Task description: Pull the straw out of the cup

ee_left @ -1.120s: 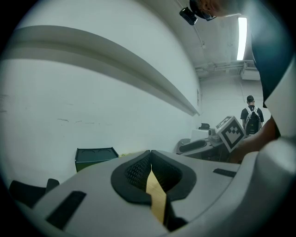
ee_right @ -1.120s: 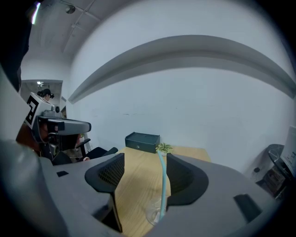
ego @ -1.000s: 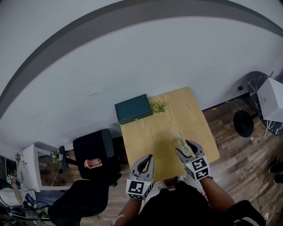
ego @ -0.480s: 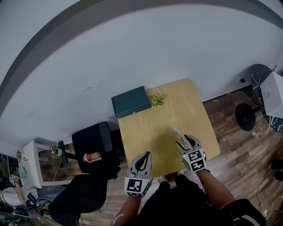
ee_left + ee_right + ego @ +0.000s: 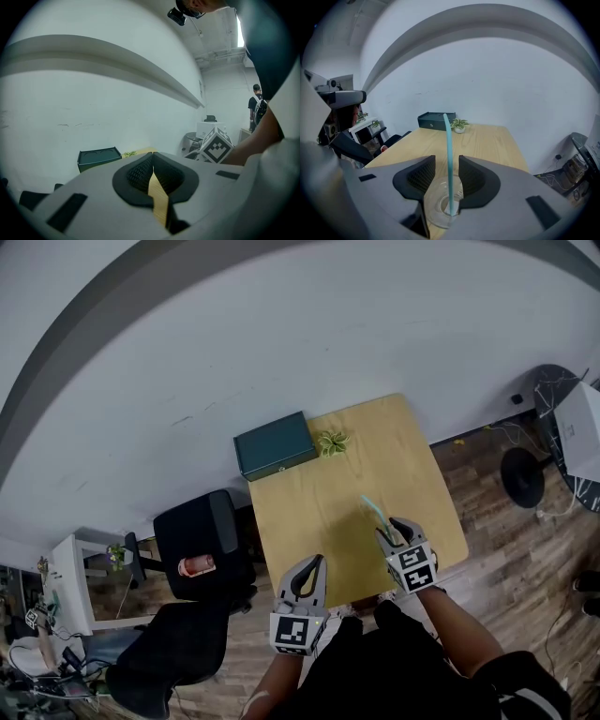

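R gripper [image 5: 447,162]: jaws about half open, have just been closing in. Straw [image 5: 447,133] stands btwn them, a gap showing on each side, so pads aren't on it; nothing gripped. Straw is pale teal, near upright w/ a slight bend at the top, and its lower end sits in the cup [image 5: 433,208]. Cup is clear glass, right under the jaw tips and partly covered by them. It stands on the tabletop [image 5: 319,512] near the near edge, toward the near right corner. In the head view the R gripper [image 5: 394,532] points down and away over that spot, and the straw's top pokes out past its tips.

L gripper [image 5: 152,158]: jaws together at the tips w/ nothing btwn them, only a sliver of wood showing through lower down. It is empty. In the head view it hangs at the near edge, left part, well apart from cup and straw.

Further out: dark green box [image 5: 274,444] at the far left corner, and a small plant [image 5: 332,441] just beside it on the far edge. Rest of the wood is bare. Black chair [image 5: 197,540] stands off the left edge, and a white wall runs behind the far edge.
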A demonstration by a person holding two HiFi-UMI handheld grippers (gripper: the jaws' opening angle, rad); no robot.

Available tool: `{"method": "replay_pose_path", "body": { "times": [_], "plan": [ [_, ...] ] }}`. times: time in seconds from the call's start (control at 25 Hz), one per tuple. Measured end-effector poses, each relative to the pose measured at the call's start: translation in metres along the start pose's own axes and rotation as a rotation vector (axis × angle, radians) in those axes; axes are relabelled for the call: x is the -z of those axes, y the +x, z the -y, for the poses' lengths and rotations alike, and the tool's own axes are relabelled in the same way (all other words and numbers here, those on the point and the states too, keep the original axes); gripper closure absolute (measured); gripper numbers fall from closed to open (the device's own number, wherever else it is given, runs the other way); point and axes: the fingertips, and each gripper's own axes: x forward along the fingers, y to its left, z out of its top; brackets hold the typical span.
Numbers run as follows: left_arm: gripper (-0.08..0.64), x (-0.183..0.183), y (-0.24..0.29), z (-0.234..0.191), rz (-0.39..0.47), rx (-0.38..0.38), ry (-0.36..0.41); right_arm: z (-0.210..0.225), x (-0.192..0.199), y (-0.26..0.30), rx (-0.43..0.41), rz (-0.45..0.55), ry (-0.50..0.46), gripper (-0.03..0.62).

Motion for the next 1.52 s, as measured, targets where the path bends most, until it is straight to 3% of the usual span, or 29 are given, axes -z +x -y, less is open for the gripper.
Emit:
{"method": "replay_pose_path", "body": {
  "times": [0.16, 0.32, 0.52, 0.96, 1.08, 1.32, 1.52],
  "plan": [
    [0.54, -0.001, -0.001, 0.002, -0.001, 0.002, -0.02, 0.002, 0.002, 0.001, 0.005, -0.002, 0.0, 0.449],
    [0.54, 0.005, -0.003, -0.001, 0.0, -0.002, 0.013, 0.001, 0.002, 0.001, -0.003, -0.002, -0.015, 0.499],
    [0.54, -0.009, -0.001, -0.001, 0.022, -0.028, -0.034, 0.004, 0.001, 0.002, -0.001, -0.006, -0.025, 0.534],
    [0.54, 0.005, -0.006, -0.007, -0.009, -0.033, -0.036, 0.004, -0.017, -0.007, 0.001, 0.035, -0.044, 0.538],
    [0.54, -0.002, -0.003, -0.003, 0.029, -0.014, -0.053, 0.003, -0.024, -0.012, 0.003, 0.055, -0.05, 0.538],
    [0.54, 0.005, -0.006, -0.001, 0.026, 0.002, -0.008, 0.003, -0.041, -0.025, 0.001, 0.096, -0.044, 0.538],
    [0.54, -0.012, -0.004, 0.0, 0.035, -0.018, -0.046, 0.004, -0.062, -0.039, 0.001, 0.147, -0.052, 0.538]
  ]
}}
